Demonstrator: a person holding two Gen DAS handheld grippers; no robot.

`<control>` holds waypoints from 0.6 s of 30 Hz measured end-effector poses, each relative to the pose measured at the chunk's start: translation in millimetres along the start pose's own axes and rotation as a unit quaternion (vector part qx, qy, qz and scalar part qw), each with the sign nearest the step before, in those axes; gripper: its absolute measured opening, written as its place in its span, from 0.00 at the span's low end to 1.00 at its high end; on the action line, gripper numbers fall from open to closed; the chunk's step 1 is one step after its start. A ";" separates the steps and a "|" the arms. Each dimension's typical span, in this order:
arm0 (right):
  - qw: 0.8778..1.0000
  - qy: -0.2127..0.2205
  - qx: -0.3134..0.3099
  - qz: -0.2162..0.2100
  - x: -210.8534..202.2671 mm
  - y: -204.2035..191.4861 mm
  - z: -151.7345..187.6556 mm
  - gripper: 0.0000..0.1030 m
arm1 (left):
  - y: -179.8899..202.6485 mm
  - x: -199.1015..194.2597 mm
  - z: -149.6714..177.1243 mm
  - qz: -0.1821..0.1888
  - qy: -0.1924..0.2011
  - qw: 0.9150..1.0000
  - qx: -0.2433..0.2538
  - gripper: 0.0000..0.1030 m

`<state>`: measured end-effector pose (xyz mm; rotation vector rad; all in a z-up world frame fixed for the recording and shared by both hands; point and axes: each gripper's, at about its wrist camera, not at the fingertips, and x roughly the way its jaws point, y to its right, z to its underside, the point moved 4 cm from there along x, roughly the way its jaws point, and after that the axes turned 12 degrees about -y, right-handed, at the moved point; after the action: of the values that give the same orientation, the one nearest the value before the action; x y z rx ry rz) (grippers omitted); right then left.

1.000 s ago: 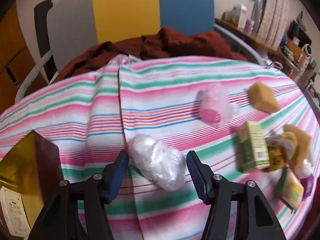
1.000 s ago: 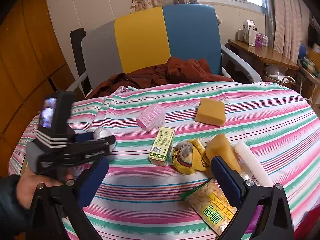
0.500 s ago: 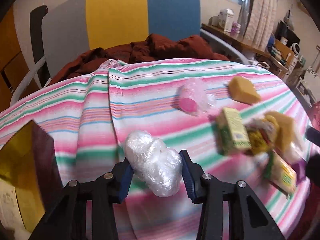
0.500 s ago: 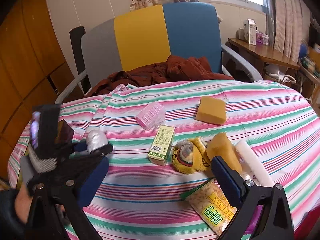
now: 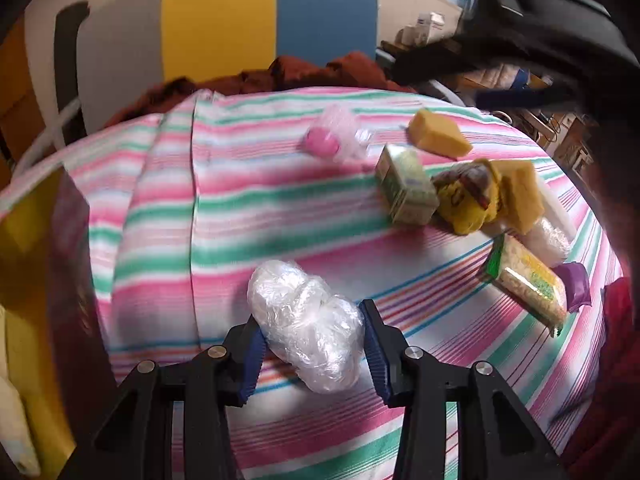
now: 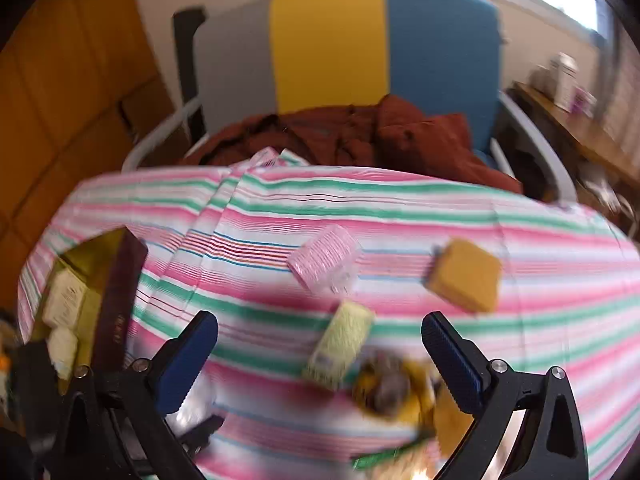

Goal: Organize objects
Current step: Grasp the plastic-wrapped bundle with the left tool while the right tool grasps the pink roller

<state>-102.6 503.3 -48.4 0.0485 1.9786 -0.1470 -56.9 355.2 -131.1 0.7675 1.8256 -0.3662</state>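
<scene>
Lifted, plastic-wrapped bundle (image 5: 308, 328) sits clamped in left claw (image 5: 311, 350).

I am seeing the wrapped bundle (image 5: 306, 326) sitting between the jaws of my left gripper (image 5: 310, 346), at the near edge of the surface (image 5: 240, 216). The open box (image 6: 100, 304) is standing at the surface's left edge, with small cartons (image 6: 64, 300) lying inside it. Further back, mid-surface, the roller pack (image 6: 326, 260) is lying, with the sponge block (image 6: 466, 276) to its right. Nearer to me than both, the small carton (image 6: 340, 344) is lying, touching the cloth heap (image 5: 470, 196) on its right. The snack packet (image 5: 528, 284) is lying before that heap. Behind the surface a chair (image 6: 360, 48) is standing, a garment (image 6: 360, 136) lying on its seat.
</scene>
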 end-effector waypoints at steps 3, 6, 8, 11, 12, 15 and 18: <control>0.999 -0.028 -0.032 0.012 25.9 -2.8 -23.1 1.00 | -0.8 0.2 1.6 0.004 0.008 1.000 0.001 0.43; 0.996 -0.060 -0.060 0.023 53.9 -5.7 -41.9 1.00 | -2.1 1.6 1.4 0.012 0.011 1.000 -0.001 0.43; 0.993 -0.085 -0.080 0.033 74.6 -5.9 -52.0 1.00 | -2.5 2.3 2.1 0.015 0.016 1.000 -0.001 0.43; 0.989 -0.111 -0.094 0.039 97.9 -2.6 -63.9 1.00 | -3.7 0.8 1.9 0.020 0.021 1.000 0.000 0.43; 0.987 -0.123 -0.098 0.036 106.0 -2.1 -66.0 1.00 | -4.3 1.0 1.6 0.023 0.022 0.999 -0.002 0.43; 0.985 -0.137 -0.100 0.027 114.4 -1.1 -65.7 0.78 | -6.3 2.2 1.0 0.033 0.023 0.999 -0.008 0.43; 0.985 -0.140 -0.098 0.023 114.5 -4.5 -59.7 0.71 | -6.7 2.6 1.4 0.037 0.025 0.999 -0.010 0.43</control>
<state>-203.3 502.5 -129.3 -0.0515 1.7017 0.0696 -60.9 350.2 -134.8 0.8336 1.8393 -0.2821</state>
